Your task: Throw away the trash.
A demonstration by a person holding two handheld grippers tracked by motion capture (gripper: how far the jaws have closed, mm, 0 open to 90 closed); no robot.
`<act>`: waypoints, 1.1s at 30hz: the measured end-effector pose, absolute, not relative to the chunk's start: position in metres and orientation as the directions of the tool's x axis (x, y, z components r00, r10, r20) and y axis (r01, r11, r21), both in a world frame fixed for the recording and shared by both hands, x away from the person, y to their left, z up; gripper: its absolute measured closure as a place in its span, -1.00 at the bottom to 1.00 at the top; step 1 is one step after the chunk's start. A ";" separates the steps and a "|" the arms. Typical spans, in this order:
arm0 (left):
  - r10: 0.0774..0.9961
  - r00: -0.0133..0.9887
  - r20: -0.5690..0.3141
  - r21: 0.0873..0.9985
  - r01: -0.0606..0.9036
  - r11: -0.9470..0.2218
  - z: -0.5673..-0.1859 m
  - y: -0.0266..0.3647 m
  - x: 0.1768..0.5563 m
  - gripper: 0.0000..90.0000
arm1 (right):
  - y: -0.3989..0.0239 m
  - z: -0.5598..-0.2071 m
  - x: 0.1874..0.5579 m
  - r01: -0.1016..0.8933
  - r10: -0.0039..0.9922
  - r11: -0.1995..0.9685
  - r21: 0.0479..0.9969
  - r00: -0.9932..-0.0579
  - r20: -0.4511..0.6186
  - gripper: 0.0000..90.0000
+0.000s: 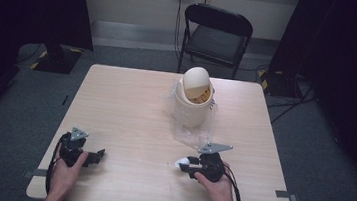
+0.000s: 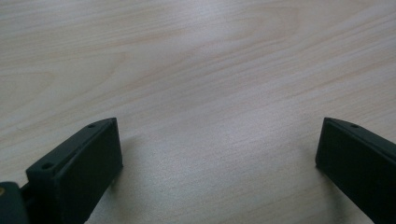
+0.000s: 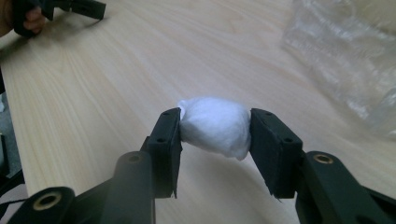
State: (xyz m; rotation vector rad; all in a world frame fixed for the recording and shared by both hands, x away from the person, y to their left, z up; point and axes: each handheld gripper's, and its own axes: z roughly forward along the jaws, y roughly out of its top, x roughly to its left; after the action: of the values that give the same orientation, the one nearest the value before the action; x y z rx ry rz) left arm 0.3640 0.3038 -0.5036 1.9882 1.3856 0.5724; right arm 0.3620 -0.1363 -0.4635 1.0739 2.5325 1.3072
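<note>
The right gripper (image 3: 215, 135) squeezes a soft white ball (image 3: 214, 127) low in the frame, probably to carry it to the bin (image 1: 193, 98) in the middle. The left gripper (image 2: 219, 154) rests wide apart, holding nothing.

A soft white wad (image 3: 215, 128), like crumpled tissue or cotton, sits pinched between the two black fingers (image 3: 166, 140) of the right gripper (image 1: 186, 164), bulging slightly above and below them and held just off the surface (image 1: 129, 120). It lies on the near side of the cream bin (image 1: 191, 107), well apart from it. The bin stands upright toward the far middle of the surface, its domed swing lid (image 1: 196, 80) tilted, crinkled clear plastic (image 1: 190, 134) spread around its base.
</note>
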 end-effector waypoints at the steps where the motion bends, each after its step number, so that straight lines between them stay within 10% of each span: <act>1: 0.937 0.350 -0.008 0.714 0.658 -0.239 -0.504 0.304 0.364 -1.00 | -0.137 -0.463 0.363 0.540 0.625 0.384 0.749 -0.749 0.219 0.22; 33: 0.937 0.350 -0.008 0.714 0.658 -0.239 -0.504 0.304 0.364 -1.00 | -0.152 -0.410 0.413 0.488 0.683 0.334 0.806 -0.715 0.150 0.23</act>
State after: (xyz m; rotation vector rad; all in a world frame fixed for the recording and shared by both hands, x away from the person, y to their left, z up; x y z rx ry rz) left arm 0.3640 0.3037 -0.5036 1.9880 1.3854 0.5720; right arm 0.4135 -0.1521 -0.4101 1.0635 2.3821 1.3229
